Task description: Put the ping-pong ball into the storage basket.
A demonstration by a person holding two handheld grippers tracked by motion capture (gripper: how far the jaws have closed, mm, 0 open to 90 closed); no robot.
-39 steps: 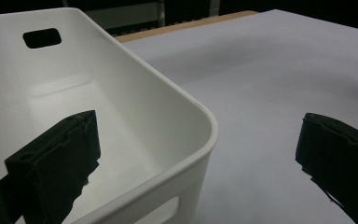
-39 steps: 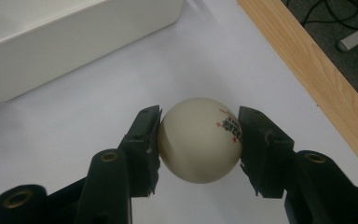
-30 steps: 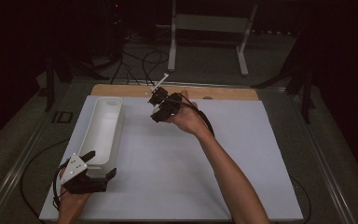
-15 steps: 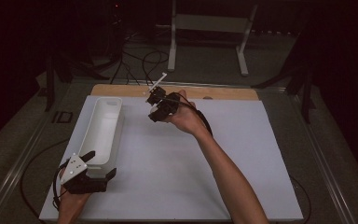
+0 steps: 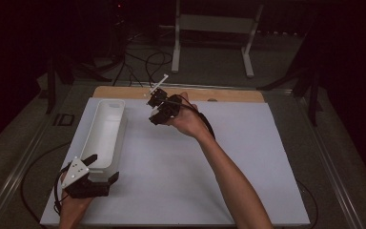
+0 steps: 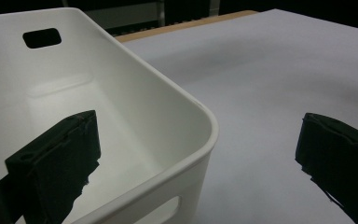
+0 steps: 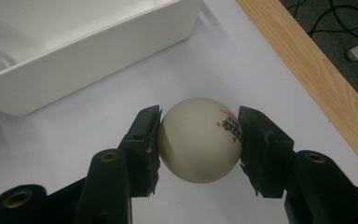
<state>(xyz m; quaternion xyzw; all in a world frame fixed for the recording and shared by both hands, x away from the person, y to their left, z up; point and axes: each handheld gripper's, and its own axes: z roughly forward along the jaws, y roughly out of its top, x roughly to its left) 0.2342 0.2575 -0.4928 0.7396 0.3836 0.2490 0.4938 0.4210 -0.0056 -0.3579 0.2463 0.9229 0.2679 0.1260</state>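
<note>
High view overlooks table; gripper views closely share the bin (image 5: 106,131).

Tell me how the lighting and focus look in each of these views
High view: dim, the room around the table nearly black. Left gripper view: the bin glows bright and soft, and the near jaws are blurred. Right gripper view: evenly lit and sharp on the ball, with its print readable and a soft shadow beneath.

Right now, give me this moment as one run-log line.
right gripper: shut on ball, above mat near bin | left gripper: open, jaws astride bin near corner wall | ball not yet in bin
</note>
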